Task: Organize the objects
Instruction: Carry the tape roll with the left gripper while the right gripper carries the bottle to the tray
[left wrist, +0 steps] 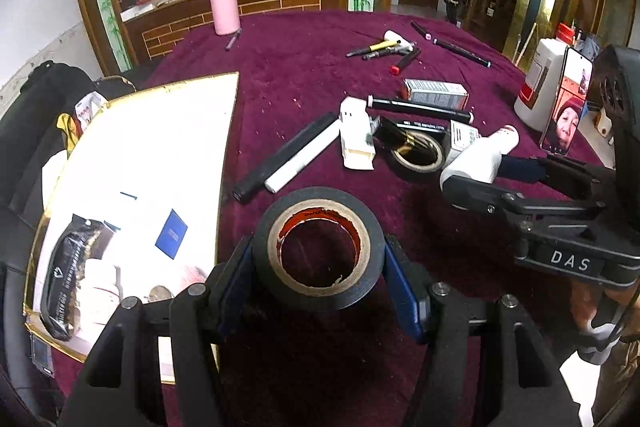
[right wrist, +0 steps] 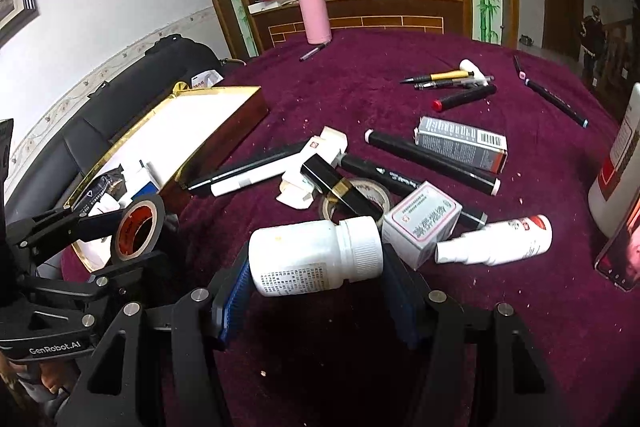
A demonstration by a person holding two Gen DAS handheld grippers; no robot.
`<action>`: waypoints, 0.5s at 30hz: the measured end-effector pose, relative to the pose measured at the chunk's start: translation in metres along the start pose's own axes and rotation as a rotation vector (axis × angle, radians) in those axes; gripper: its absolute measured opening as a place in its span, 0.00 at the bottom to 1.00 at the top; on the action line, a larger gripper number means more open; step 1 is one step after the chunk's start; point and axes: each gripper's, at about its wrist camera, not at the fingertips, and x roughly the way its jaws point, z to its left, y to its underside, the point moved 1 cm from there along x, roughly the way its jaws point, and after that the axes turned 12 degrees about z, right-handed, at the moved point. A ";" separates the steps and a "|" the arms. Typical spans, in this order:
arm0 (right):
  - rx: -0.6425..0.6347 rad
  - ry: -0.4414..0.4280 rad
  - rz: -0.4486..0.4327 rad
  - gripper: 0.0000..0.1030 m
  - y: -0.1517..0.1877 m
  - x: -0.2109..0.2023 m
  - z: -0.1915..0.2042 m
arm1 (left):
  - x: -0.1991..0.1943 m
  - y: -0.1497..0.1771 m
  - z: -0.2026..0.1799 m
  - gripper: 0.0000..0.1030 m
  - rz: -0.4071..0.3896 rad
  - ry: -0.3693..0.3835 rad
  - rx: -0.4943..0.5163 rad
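1. Worktop [left wrist: 312,75] draped in deep purple velvet, a mirrored wooden cabinet behind it, a pink flask [left wrist: 224,7] standing at the far edge.
2. Gold-rimmed box [left wrist: 168,131] lying open at the worktop's left side, white-lined, with a black pouch [left wrist: 68,275], a blue card [left wrist: 171,233] and a small white bottle inside its near end.
3. Left tool [left wrist: 318,263] clenched on a roll of black tape [left wrist: 318,247], blue pads pressed to both sides of the roll, held clear of the cloth just right of the box's near corner.
4. Right tool [right wrist: 316,267] clenched on a white pill bottle [right wrist: 312,257], the bottle lying sideways between the pads with its ribbed cap to the right; well right of the box.
5. Just right of the box: a black marker [left wrist: 284,157] and a white pen [left wrist: 302,161] side by side, then a white carton [left wrist: 356,135].
6. Further right of the box: a second tape roll [right wrist: 356,203] under a black-and-gold tube, a white medicine box [right wrist: 422,223], a white spray bottle [right wrist: 496,243].
7. Beyond those, away from the box: a grey carton [right wrist: 460,143], long black markers, a loose cluster of pens [right wrist: 448,79].
8. Far right of the box: a large white jug [left wrist: 540,83] and a lit phone [left wrist: 566,107] propped upright.
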 end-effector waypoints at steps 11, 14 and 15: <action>-0.029 -0.004 -0.022 0.63 -0.008 -0.005 0.014 | -0.018 -0.008 0.041 0.60 -0.044 -0.042 -0.094; -0.041 -0.010 -0.024 0.63 -0.010 -0.005 0.020 | -0.022 -0.006 0.055 0.60 -0.048 -0.056 -0.128; -0.044 -0.011 -0.025 0.63 -0.010 -0.005 0.020 | -0.024 -0.005 0.060 0.60 -0.051 -0.061 -0.140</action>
